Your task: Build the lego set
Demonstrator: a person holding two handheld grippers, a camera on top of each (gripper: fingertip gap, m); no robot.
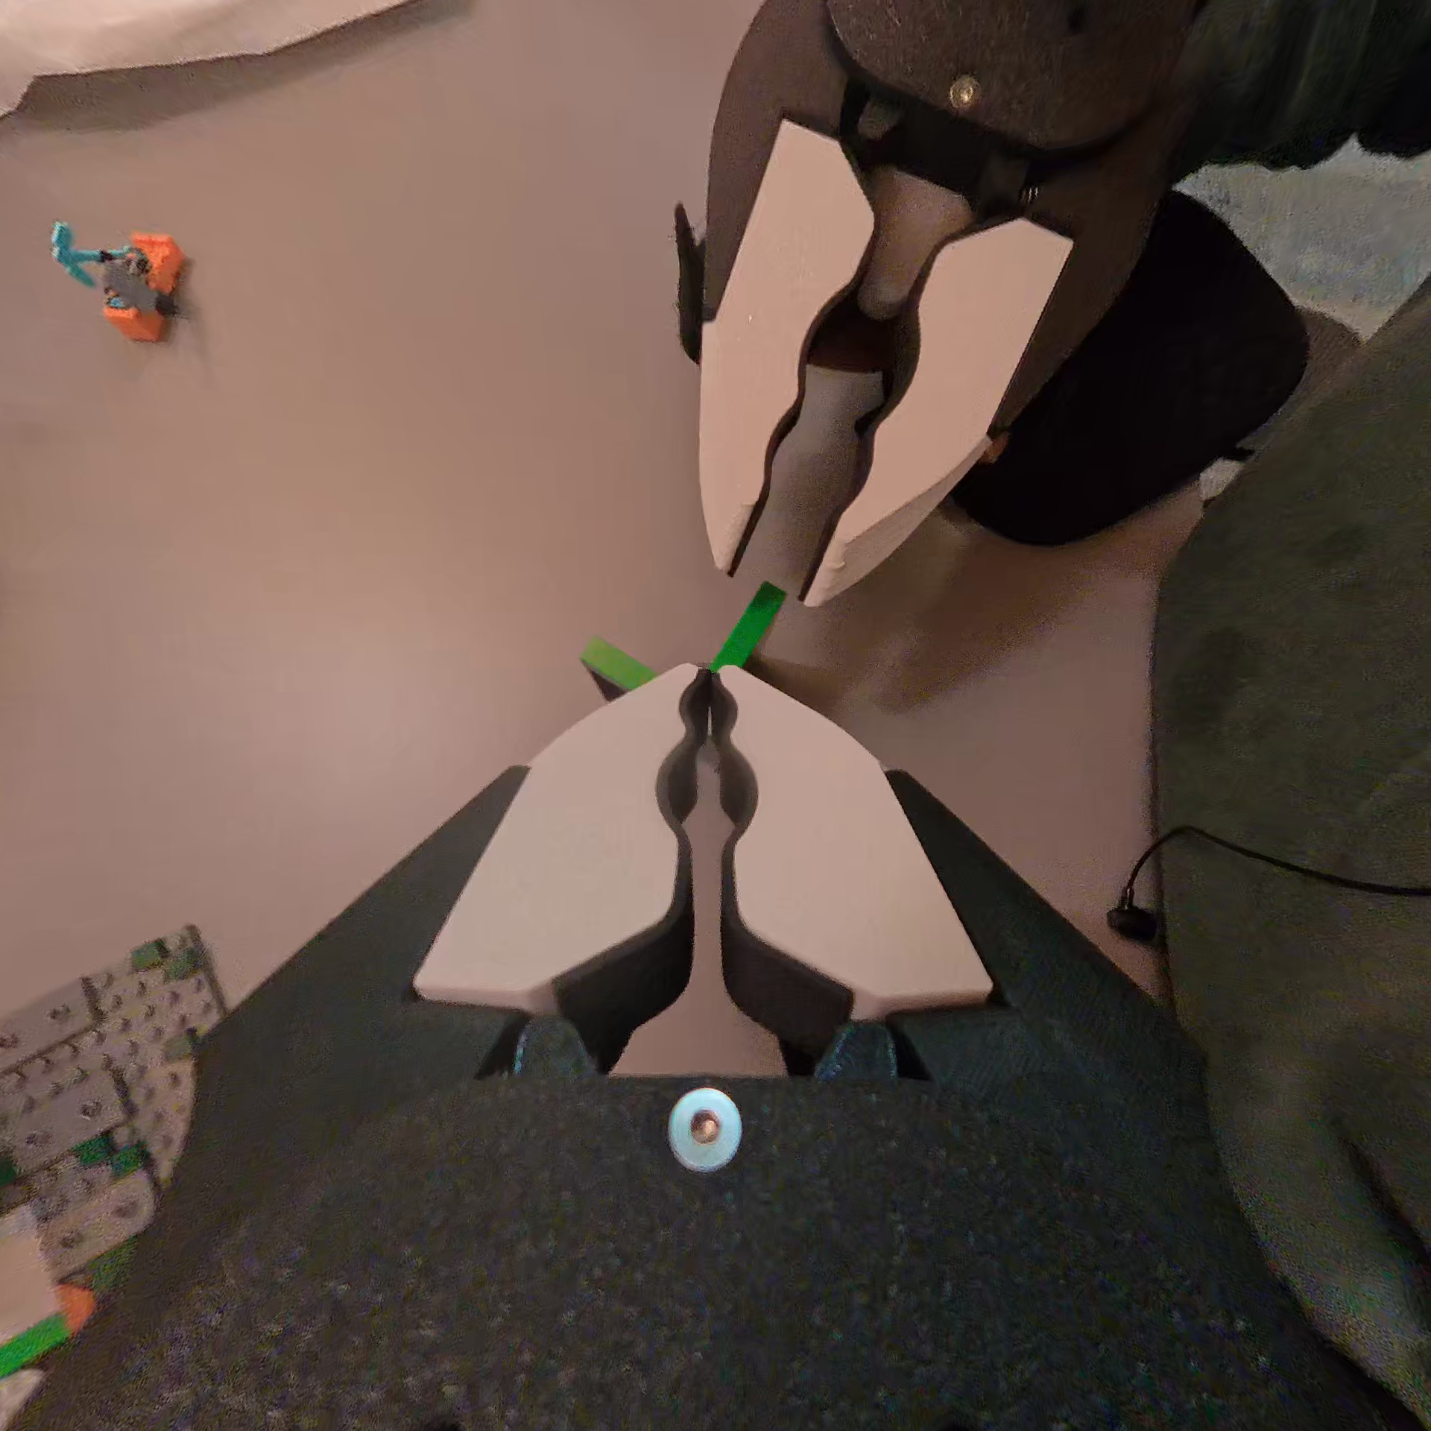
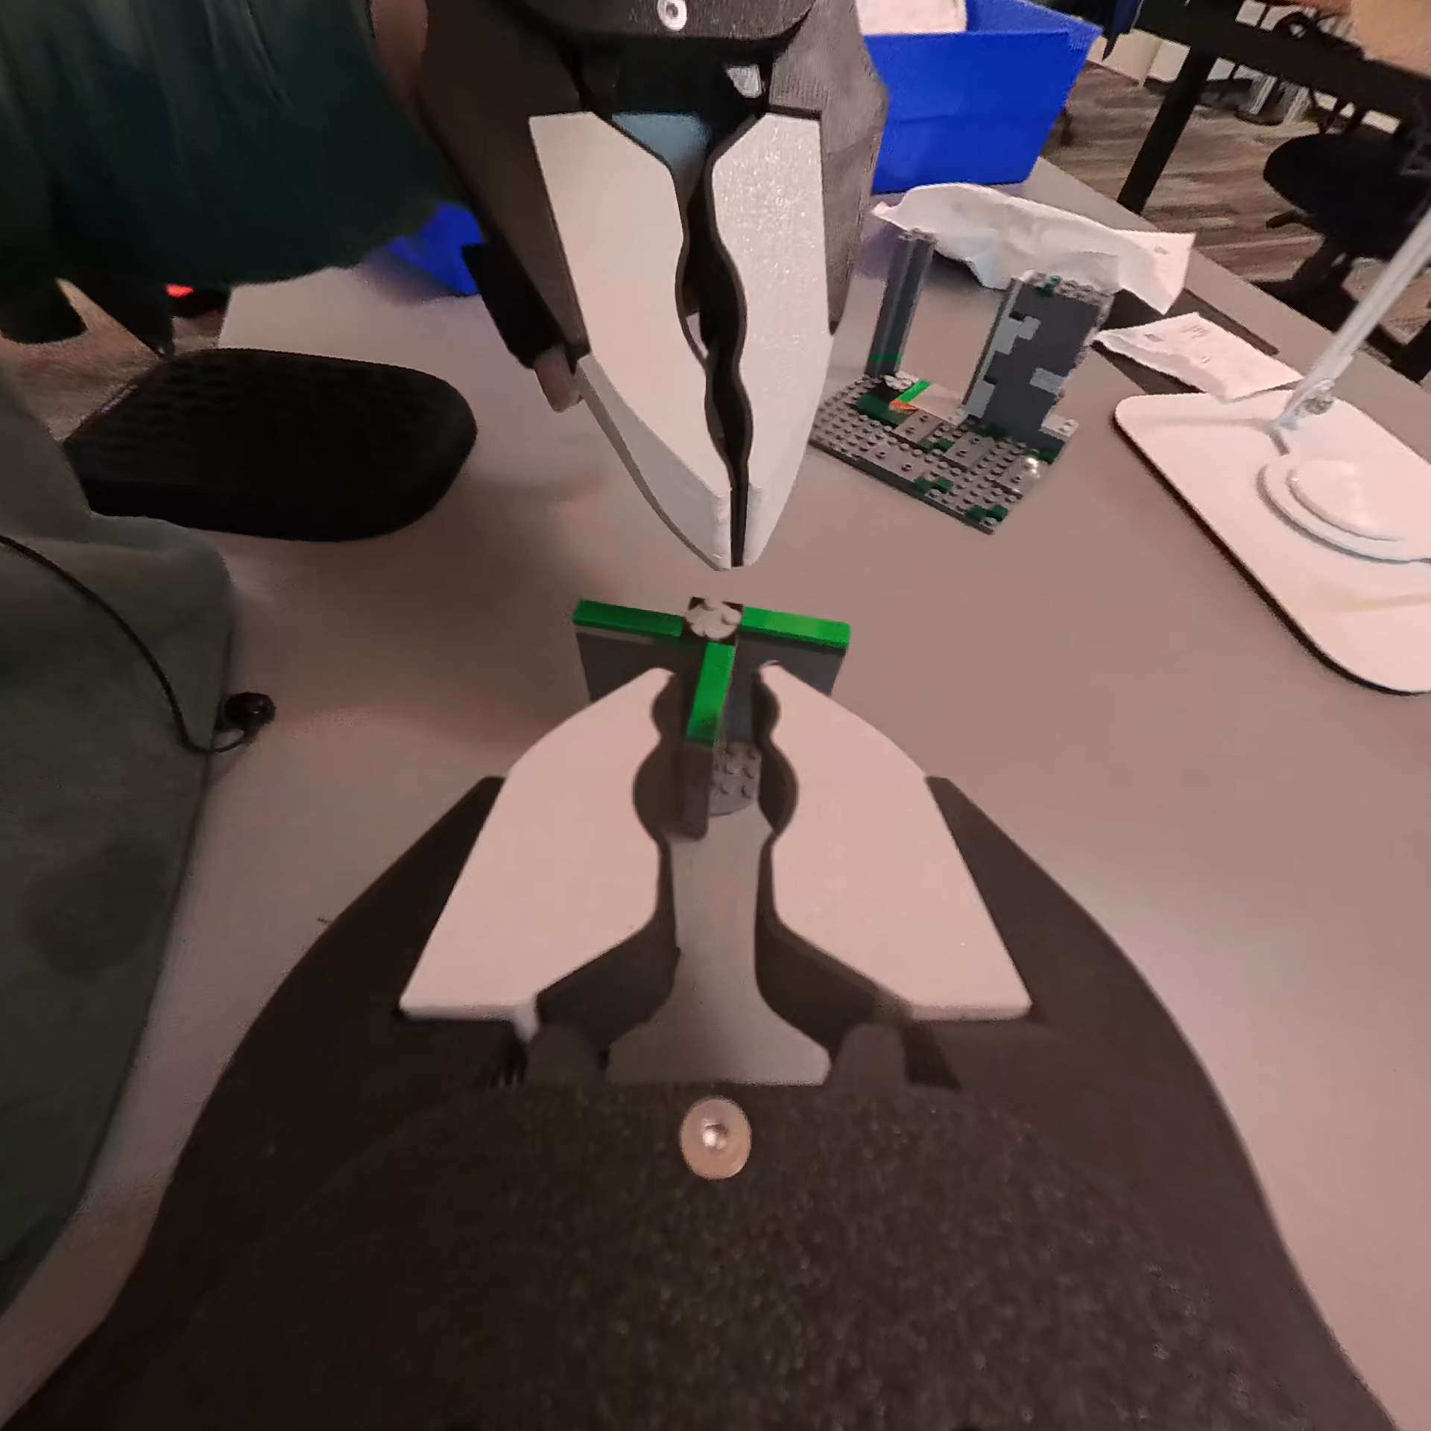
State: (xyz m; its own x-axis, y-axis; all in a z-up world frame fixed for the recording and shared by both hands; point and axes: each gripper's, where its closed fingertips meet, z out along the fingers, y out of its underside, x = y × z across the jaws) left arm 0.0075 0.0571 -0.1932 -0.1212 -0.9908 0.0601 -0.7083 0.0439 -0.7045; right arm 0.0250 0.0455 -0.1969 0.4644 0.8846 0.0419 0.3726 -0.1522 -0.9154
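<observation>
Lego sub-assembly [image 2: 708, 681], green-topped, is clamped between the right tongs [image 2: 716, 681] above the bench [image 2: 1084, 697]. Left tongs [image 2: 732, 561], pressed together, empty, hover just beyond its white stud [image 2: 711, 618]. Pressing straight down seems best.

the right gripper [image 2: 716, 681], pale-padded on black, clasps the stem of a dark grey lego cross topped with green tiles [image 2: 711, 646]. the left gripper [image 2: 736, 561] hovers just above it, fingertips together. a grey studded baseplate with grey walls [image 2: 945, 457] stands beyond.

Office — desks [image 2: 1208, 70], swivel chair [image 2: 1347, 186]
</observation>
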